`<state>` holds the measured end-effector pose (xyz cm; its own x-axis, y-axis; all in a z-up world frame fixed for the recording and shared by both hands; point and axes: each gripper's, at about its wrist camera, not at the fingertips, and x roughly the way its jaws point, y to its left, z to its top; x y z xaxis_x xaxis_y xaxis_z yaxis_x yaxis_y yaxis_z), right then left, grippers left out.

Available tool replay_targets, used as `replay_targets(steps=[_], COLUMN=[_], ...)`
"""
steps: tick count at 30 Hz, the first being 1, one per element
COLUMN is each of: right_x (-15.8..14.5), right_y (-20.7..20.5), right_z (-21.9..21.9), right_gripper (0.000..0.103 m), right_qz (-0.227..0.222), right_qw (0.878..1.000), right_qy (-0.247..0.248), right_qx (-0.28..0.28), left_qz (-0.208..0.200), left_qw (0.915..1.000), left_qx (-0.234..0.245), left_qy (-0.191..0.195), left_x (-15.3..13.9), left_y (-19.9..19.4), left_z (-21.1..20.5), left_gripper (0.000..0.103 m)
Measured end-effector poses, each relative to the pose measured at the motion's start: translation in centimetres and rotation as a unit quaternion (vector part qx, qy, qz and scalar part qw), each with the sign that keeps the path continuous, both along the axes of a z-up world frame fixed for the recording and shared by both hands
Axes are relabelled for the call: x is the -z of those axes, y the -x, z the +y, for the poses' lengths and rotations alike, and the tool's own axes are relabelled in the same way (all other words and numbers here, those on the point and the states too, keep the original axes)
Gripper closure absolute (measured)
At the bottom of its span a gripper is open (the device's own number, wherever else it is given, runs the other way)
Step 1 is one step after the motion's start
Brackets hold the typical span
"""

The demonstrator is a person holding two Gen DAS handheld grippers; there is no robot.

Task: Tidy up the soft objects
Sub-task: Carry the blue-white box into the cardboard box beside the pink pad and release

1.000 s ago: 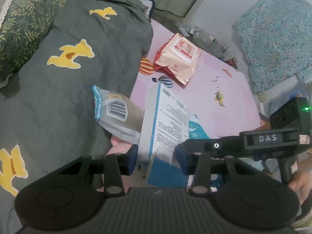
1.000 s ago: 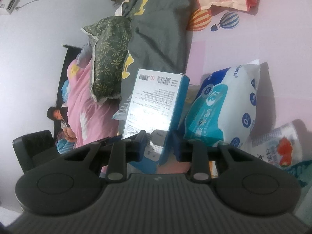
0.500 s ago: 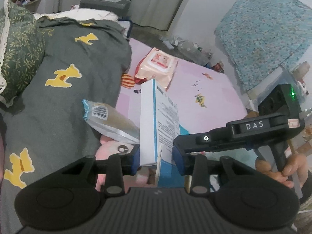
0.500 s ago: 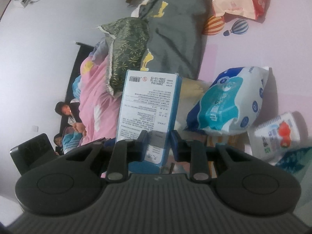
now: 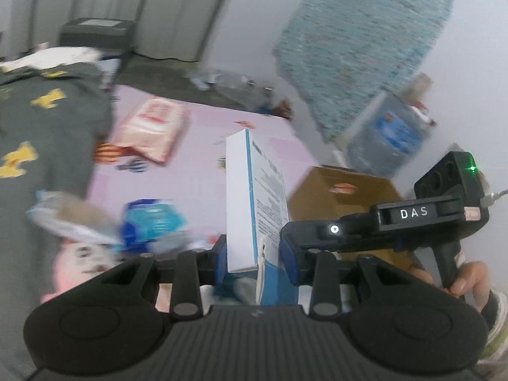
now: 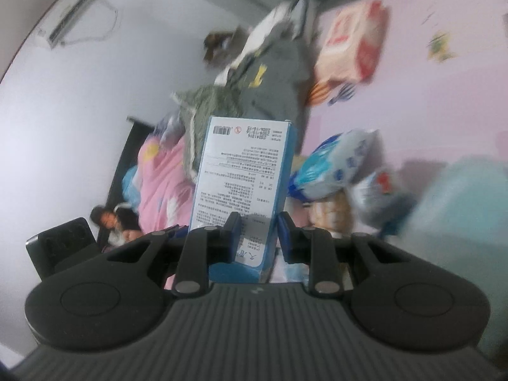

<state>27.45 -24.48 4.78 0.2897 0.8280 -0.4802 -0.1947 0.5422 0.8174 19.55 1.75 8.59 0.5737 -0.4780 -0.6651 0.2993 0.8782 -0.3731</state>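
A tall blue-and-white printed box (image 5: 241, 197) is held off the pink mat (image 5: 197, 171) by both grippers. My left gripper (image 5: 254, 254) is shut on its lower end, pads pressing both narrow sides. The right gripper's black housing (image 5: 412, 214) reaches in from the right, with a hand (image 5: 470, 282) on its handle. In the right wrist view the box (image 6: 241, 171) shows its text face, and my right gripper (image 6: 258, 238) is shut on its bottom corner. A blue wipes pack (image 5: 152, 219) and a pink-and-red soft pack (image 5: 152, 130) lie on the mat.
An open cardboard box (image 5: 343, 190) stands just right of the held box. A grey blanket (image 5: 41, 120) with yellow shapes covers the left side. A clear barcoded bag (image 5: 70, 219) and a pink plush (image 5: 79, 263) lie low left. A person (image 6: 108, 219) lies on the far bed.
Both grippers have risen with the box and swung right. The cardboard box has come into the left wrist view, and the packs on the mat have dropped lower and blurred.
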Motion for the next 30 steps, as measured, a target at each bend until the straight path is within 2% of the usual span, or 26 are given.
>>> replay_targets(steps=[4, 10, 15, 22, 25, 27, 30], right_x=[-0.7, 0.5, 1.9, 4.4, 5.8, 7.1, 8.8], right_y=[2.5, 5.0, 4.8, 0.8, -1.7, -2.7, -3.8], right_z=[-5.6, -15.4, -22.7, -30.2, -31.4, -31.7, -32.0], right_gripper=[0.078, 0.078, 0.078, 0.077, 0.078, 0.078, 0.078], right_qz=[-0.013, -0.003, 0.014, 0.036, 0.029, 0.028, 0.049], right_qw=[0.998, 0.990, 0.982, 0.969, 0.964, 0.959, 0.955], right_qy=[0.005, 0.003, 0.021, 0.064, 0.111, 0.150, 0.165], right_qx=[0.054, 0.140, 0.189, 0.236, 0.240, 0.240, 0.243], left_qz=[0.005, 0.044, 0.079, 0.121, 0.131, 0.143, 0.177], left_qw=[0.9990, 0.9934, 0.9888, 0.9862, 0.9869, 0.9869, 0.9826], left_qx=[0.043, 0.101, 0.118, 0.103, 0.090, 0.075, 0.057], left_qy=[0.014, 0.030, 0.046, 0.048, 0.023, -0.007, -0.012], left_x=[0.1, 1.4, 3.5, 7.3, 9.1, 10.5, 12.1], left_y=[-0.5, -3.5, -7.1, -12.2, -13.9, -14.9, -15.7], left_z=[-5.4, -14.6, -21.9, -29.7, -31.9, -32.9, -33.1], left_gripper=[0.067, 0.068, 0.068, 0.068, 0.066, 0.060, 0.060])
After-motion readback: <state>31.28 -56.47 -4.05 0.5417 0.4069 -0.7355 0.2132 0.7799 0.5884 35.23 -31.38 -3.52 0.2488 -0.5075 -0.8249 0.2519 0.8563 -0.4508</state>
